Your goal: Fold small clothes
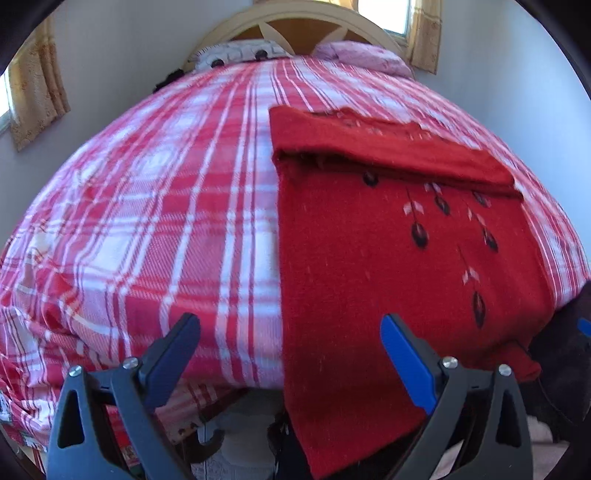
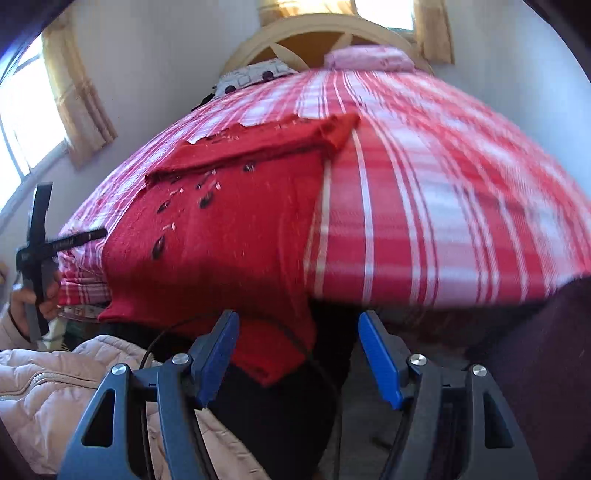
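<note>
A red knitted garment (image 1: 388, 258) with black leaf motifs lies on the plaid bed cover, its far part folded over on itself. Its near end hangs over the bed's front edge. My left gripper (image 1: 290, 325) is open above that front edge. The garment's left border runs down between the fingers and the right finger (image 1: 406, 362) is over the red cloth; nothing is pinched. In the right wrist view the garment (image 2: 229, 229) lies left of centre. My right gripper (image 2: 297, 321) is open just in front of its hanging corner (image 2: 280, 354), holding nothing.
The red-and-white plaid bed cover (image 1: 166, 221) fills both views, with pillows (image 2: 369, 59) and a curved headboard (image 2: 325, 33) at the far end. A person's pale quilted jacket (image 2: 55, 387) and a hand holding a black device (image 2: 37, 240) are at the left. Curtained windows flank the bed.
</note>
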